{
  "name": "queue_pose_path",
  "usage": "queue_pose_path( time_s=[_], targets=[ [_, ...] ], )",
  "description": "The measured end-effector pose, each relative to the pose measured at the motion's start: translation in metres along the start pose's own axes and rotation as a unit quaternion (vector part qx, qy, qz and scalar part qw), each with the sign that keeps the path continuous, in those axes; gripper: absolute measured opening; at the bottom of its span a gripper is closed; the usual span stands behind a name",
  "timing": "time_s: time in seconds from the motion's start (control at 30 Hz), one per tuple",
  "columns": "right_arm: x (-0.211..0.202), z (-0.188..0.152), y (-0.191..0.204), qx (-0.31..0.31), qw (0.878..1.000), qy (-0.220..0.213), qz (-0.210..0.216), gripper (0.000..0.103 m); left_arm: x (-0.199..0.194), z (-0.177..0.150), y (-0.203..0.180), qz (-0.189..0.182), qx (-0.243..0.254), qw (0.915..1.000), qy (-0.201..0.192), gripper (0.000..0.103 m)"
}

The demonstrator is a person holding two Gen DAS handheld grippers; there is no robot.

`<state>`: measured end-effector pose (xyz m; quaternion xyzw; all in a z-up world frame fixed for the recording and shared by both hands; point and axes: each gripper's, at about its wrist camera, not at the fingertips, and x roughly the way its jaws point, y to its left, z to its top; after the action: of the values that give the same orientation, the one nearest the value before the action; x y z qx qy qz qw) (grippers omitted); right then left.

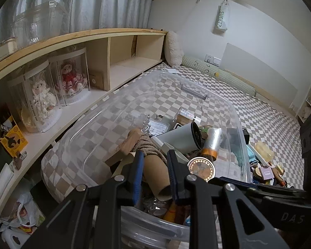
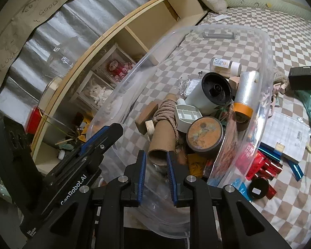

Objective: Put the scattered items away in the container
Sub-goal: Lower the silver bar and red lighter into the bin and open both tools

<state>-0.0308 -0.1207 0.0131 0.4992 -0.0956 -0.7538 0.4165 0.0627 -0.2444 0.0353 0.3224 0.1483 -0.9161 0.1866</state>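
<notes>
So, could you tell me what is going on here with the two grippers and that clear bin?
A person holding a gripper in each hand is tidying clutter on a checkered bed into a clear plastic bin. The bin already holds a rope-wrapped cardboard tube, a white canister, a round tin and a film roll. The left gripper and right gripper are shut and empty at the bin's near end. A black box, red packets and a booklet still lie outside.

left gripper (image 1: pixel 154 164): fingers nearly closed | right gripper (image 2: pixel 155 164): fingers nearly closed
</notes>
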Motion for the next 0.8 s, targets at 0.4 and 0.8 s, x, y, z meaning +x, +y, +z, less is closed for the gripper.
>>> queue_pose_path(
  time_s=[0.4, 0.8],
  targets=[
    [-0.021, 0.002, -0.014, 0.013, 1.000, -0.020, -0.006, 0.021, -0.007, 0.003, -0.012, 0.005, -0.002, 0.9997, -0.022, 0.072],
    [-0.042, 0.001, -0.033, 0.013, 0.998, -0.041, -0.036, 0.021, -0.013, 0.006, -0.025, 0.026, 0.009, 0.9983, -0.051, 0.099]
  ],
)
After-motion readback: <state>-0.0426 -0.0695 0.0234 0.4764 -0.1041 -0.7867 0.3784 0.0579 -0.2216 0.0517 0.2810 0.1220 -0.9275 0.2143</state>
